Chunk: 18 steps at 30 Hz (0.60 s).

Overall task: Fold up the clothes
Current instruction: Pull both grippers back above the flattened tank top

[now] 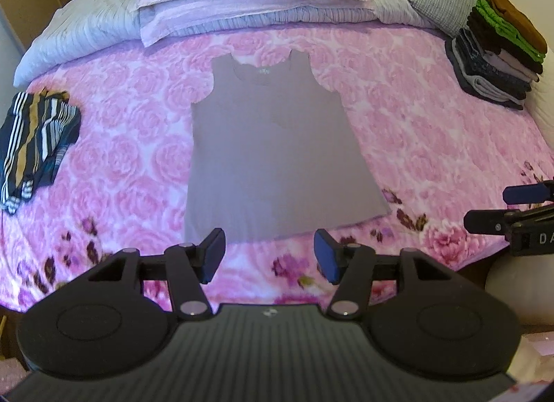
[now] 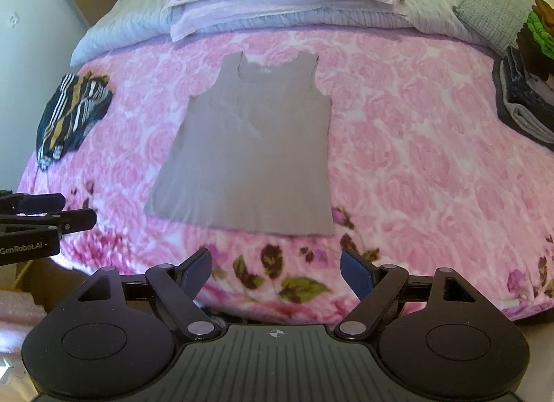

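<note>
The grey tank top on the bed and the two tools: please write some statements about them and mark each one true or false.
1. The grey tank top lies spread flat on the pink floral blanket. True.
2. The left tool is shut on the tank top's hem. False: its jaws stand open, near the hem but holding nothing.
3. A striped garment lies left of the tank top. True.
4. The stack of folded clothes rests on top of the tank top. False: it sits apart, at the far right of the bed.
5. The right tool is open and holds nothing. True.
</note>
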Available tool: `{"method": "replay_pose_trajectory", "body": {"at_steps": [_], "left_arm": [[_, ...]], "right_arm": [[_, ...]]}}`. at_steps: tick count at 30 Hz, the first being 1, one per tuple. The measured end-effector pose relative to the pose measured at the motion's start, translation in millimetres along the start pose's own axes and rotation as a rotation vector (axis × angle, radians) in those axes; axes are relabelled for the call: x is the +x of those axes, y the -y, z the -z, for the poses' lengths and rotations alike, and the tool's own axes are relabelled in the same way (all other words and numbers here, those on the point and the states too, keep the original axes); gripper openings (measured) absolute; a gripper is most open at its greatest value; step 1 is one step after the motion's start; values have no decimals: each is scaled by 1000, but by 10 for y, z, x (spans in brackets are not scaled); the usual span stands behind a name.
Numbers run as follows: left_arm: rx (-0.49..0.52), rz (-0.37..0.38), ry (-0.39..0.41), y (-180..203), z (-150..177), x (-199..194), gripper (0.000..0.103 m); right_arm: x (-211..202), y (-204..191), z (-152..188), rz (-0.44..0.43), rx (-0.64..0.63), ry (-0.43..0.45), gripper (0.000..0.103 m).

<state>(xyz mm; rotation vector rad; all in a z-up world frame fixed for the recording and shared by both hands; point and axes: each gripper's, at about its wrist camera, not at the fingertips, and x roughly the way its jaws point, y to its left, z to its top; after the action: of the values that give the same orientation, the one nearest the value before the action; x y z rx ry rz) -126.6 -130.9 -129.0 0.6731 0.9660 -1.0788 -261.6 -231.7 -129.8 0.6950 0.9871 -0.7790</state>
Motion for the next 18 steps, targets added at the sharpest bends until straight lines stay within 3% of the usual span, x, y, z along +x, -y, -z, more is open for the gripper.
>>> {"method": "replay_pose_trajectory", "body": {"at_steps": [12,18], "left_arm": [[104,62,19,-520,-941,529,62],[122,62,-8,-886,-1189,944,62]], "right_arm": [[417,-59,-839,19,139,42,79],[807,-117,-1019,12,193,7,79]]}}
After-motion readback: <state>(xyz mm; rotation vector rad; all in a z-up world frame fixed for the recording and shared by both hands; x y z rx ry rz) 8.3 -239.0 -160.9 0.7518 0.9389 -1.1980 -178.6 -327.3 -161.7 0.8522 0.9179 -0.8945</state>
